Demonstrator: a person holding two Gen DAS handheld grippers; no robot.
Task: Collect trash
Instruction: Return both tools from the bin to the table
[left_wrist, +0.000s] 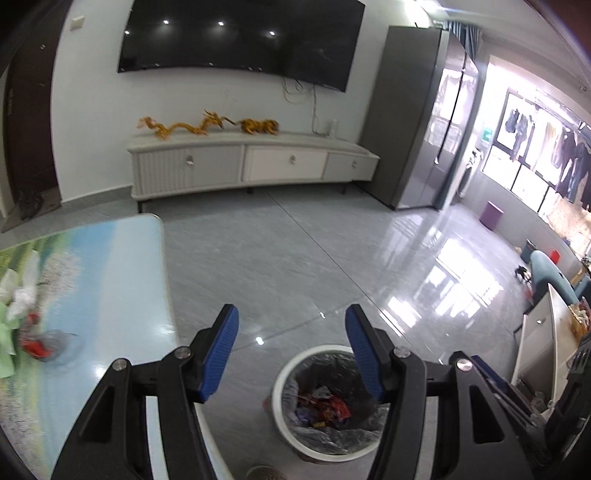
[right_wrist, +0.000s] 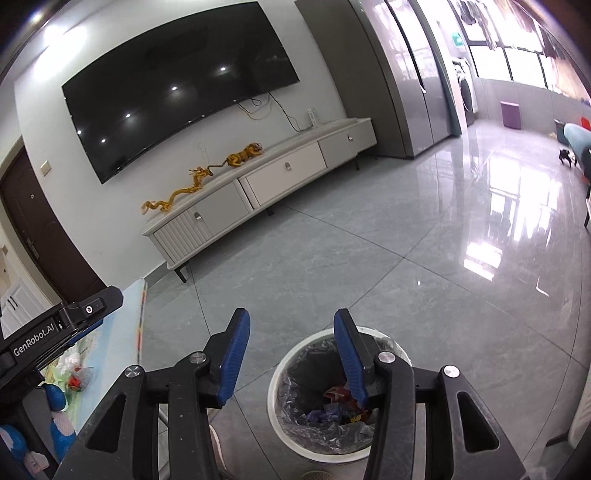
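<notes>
A white round trash bin (left_wrist: 288, 373) (right_wrist: 275, 384) lined with a clear bag stands on the floor and holds red and purple wrappers (left_wrist: 332, 406) (right_wrist: 343, 402). My left gripper (left_wrist: 291, 325) hangs above and behind the bin, open, with nothing between its blue pads. My right gripper (right_wrist: 291, 332) is also over the bin, open and empty. On the table (left_wrist: 122, 280) at the left lie crumpled white tissue (left_wrist: 22, 295) and a red wrapper (left_wrist: 35, 343); the same trash (right_wrist: 75, 373) shows at the left of the right wrist view, under the left gripper's body.
A white TV cabinet (left_wrist: 251, 162) with golden dragon and tiger figures stands against the far wall under a big TV (left_wrist: 240, 37). A grey fridge (left_wrist: 417, 110) is to the right. Glossy tiled floor (left_wrist: 295, 251) lies between the table and the cabinet. A white cabinet (left_wrist: 543, 332) stands at the right edge.
</notes>
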